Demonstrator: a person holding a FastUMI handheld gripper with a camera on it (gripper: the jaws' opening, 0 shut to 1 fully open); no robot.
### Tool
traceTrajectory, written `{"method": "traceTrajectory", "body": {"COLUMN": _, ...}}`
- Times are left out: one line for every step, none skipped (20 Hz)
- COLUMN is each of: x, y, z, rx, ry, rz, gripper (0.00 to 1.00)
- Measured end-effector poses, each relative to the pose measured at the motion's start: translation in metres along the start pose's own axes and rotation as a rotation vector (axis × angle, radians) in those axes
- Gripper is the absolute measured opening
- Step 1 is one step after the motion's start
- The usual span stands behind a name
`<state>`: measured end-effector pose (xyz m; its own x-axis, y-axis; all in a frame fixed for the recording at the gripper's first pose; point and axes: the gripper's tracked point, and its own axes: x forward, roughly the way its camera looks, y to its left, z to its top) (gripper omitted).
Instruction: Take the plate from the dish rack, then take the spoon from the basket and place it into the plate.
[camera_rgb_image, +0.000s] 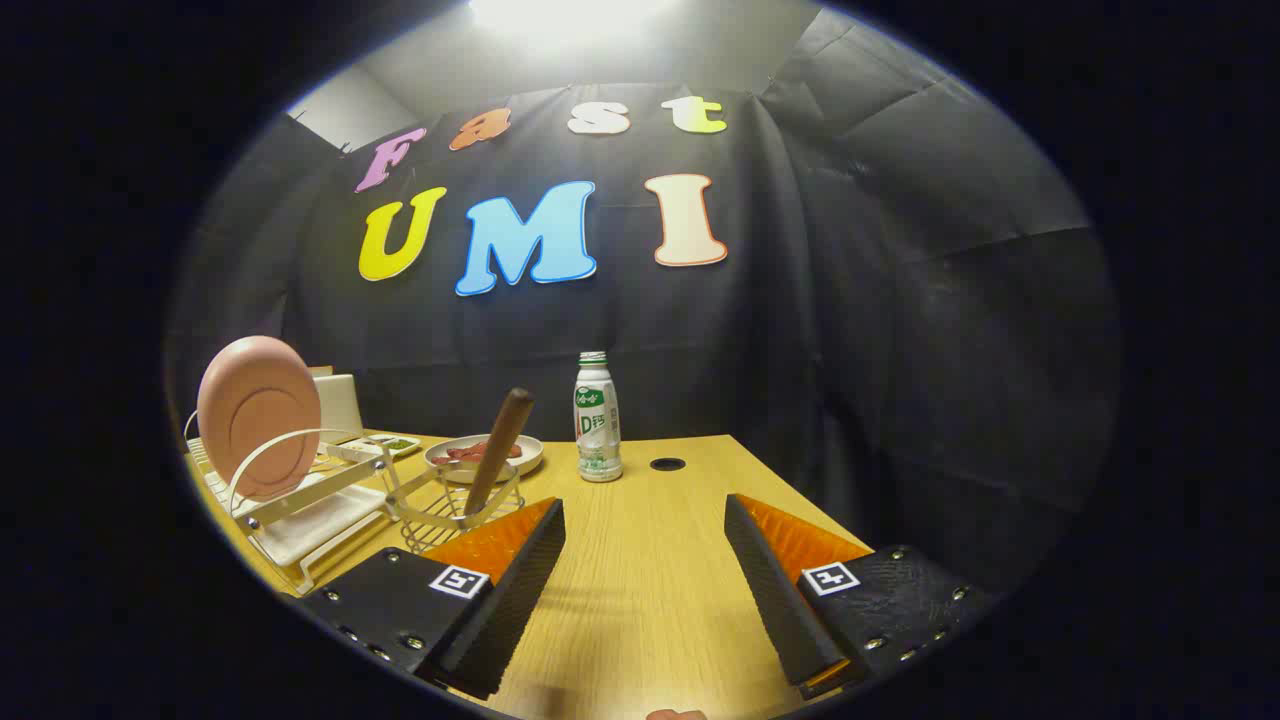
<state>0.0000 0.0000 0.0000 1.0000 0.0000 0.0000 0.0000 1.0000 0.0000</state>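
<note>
Gripper view: looking forward over a wooden table, the fingers low in front.
Plate (258, 415): pink, round, smooth, with a raised ring on its underside; it stands on edge in the dish rack (300, 500), at about ten o'clock from the fingers.
Dish rack: pale wire hoops over a shallow light tray, at the table's left side.
Spoon (498, 450): only a brown, rod-like wooden handle shows, leaning up and to the right out of the basket (455, 510).
Basket: open wire, small and round, just beside the rack and just ahead of the left finger, at about eleven o'clock.
Gripper (645, 545): jaws spread wide, nothing between them but bare table; ridged pads face each other.
Bowl (485, 457): pale and shallow, with reddish pieces in it, behind the basket.
Bottle (597, 417): white plastic, green label, upright at twelve o'clock, beyond the fingers.
Table (640, 600): light wood grain, with a dark round hole (667, 464) near the bottle.
Room: creased black cloth walls, bright light overhead.
</note>
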Motion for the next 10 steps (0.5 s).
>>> {"method": "traceTrajectory", "body": {"x": 0.0, "y": -0.008, "z": 0.01, "rx": -0.011, "ry": -0.022, "rz": -0.019, "gripper": 0.98}}
{"method": "traceTrajectory", "body": {"x": -0.002, "y": -0.016, "z": 0.02, "rx": -0.024, "ry": -0.04, "rz": -0.037, "gripper": 0.98}}
{"method": "traceTrajectory", "body": {"x": -0.006, "y": -0.022, "z": 0.029, "rx": -0.032, "ry": -0.048, "rz": -0.044, "gripper": 0.98}}
{"method": "traceTrajectory", "body": {"x": -0.013, "y": -0.028, "z": 0.035, "rx": -0.042, "ry": -0.047, "rz": -0.054, "gripper": 0.98}}
{"method": "traceTrajectory", "body": {"x": -0.022, "y": -0.033, "z": 0.041, "rx": -0.049, "ry": -0.046, "rz": -0.06, "gripper": 0.98}}
{"method": "traceTrajectory", "body": {"x": -0.033, "y": -0.036, "z": 0.049, "rx": -0.053, "ry": -0.046, "rz": -0.067, "gripper": 0.98}}
{"method": "traceTrajectory", "body": {"x": -0.044, "y": -0.04, "z": 0.055, "rx": -0.056, "ry": -0.044, "rz": -0.078, "gripper": 0.98}}
{"method": "traceTrajectory", "body": {"x": -0.056, "y": -0.041, "z": 0.06, "rx": -0.056, "ry": -0.04, "rz": -0.084, "gripper": 0.98}}
{"method": "traceTrajectory", "body": {"x": -0.069, "y": -0.039, "z": 0.067, "rx": -0.055, "ry": -0.037, "rz": -0.087, "gripper": 0.98}}
{"method": "traceTrajectory", "body": {"x": -0.082, "y": -0.036, "z": 0.074, "rx": -0.054, "ry": -0.037, "rz": -0.088, "gripper": 0.98}}
